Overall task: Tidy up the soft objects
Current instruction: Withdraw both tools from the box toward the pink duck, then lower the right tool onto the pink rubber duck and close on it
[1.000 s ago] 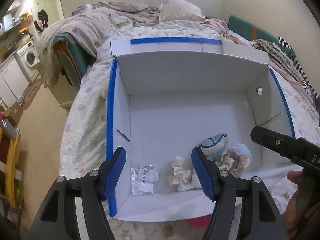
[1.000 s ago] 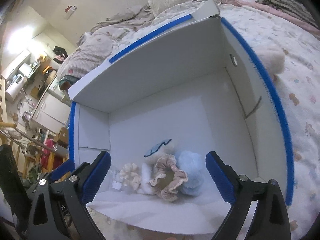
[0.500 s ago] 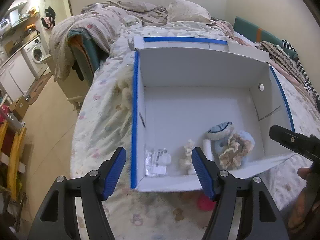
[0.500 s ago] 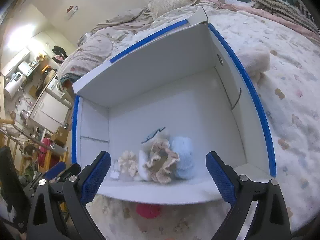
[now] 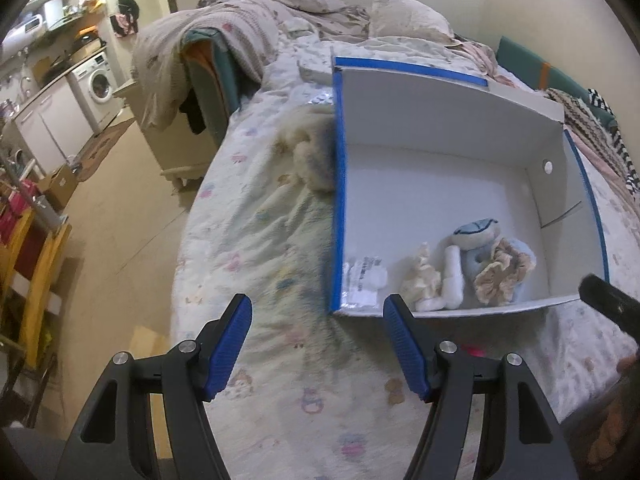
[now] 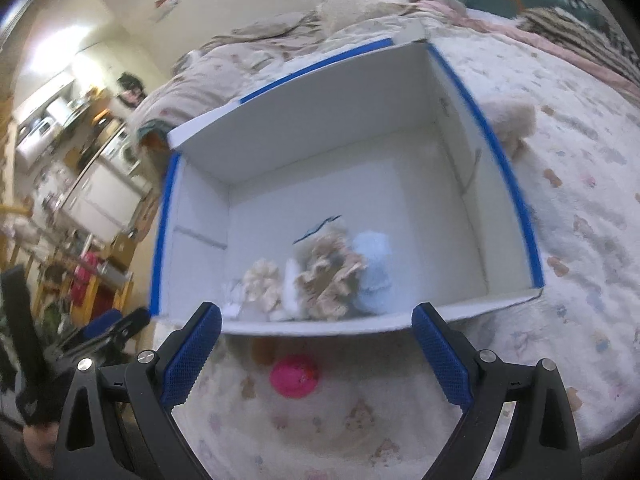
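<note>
A white cardboard box with blue-taped edges lies on the bed; it also shows in the right wrist view. Inside near its front wall lie a cream scrunchie, a white and blue plush toy, a beige ruffled scrunchie and a small plastic packet. A pink soft ball lies on the bed just in front of the box. A beige plush lies left of the box, another beige plush to its right. My left gripper and my right gripper are open and empty, before the box.
The bed has a pale patterned cover; its left edge drops to the floor. Rumpled blankets and a pillow lie behind the box. A washing machine and cabinets stand far left. A yellow chair stands at left.
Both grippers have pulled back from over the box towards the near side of the bed. The left one has also swung left. The pink ball has come into view.
</note>
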`<state>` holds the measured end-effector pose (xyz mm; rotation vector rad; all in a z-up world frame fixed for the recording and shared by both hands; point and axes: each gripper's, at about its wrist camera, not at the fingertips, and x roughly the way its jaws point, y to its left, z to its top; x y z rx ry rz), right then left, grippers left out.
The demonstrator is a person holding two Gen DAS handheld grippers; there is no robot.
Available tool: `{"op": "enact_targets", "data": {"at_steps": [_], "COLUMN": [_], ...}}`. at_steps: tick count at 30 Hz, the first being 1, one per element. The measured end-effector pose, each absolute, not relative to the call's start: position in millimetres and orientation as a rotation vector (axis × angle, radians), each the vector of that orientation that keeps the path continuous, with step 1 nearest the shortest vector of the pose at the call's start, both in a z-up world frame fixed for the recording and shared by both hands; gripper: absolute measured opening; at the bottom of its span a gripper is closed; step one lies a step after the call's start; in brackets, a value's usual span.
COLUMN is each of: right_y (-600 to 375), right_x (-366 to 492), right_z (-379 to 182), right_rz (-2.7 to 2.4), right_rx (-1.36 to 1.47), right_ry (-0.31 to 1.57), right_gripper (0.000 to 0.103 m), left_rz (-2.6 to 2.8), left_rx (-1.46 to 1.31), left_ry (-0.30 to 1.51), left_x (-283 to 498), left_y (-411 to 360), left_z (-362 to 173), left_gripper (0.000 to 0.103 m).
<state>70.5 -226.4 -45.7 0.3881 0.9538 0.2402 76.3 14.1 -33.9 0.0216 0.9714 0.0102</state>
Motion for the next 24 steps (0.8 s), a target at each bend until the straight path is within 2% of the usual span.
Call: {"op": "enact_targets", "data": {"at_steps": [11, 19, 21, 24], "right_y": [-184, -125, -115, -105], "right_x": [80, 83, 81, 82], "right_z": [-89, -129, -134, -147], "right_rz": [0.351, 0.426, 0.443, 0.445], "right_rx": [0.329, 0.083, 0.042, -0.005], "right_ry": [1.142, 1.281, 1.281, 1.322], "right_gripper": [0.102, 0.102, 0.091, 0.081], "left_rz": [0.062, 0.095, 0.103, 0.106], "left_rx": [-0.037, -0.057, -0.075, -0.098], "left_ry": [1.008, 1.029, 1.038, 1.049], "left_x": [70, 74, 75, 75], "left_y": [30, 36, 40, 45], "left_z": [-42, -46, -48, -51], "left_gripper": [0.065, 0.065, 0.065, 0.065]}}
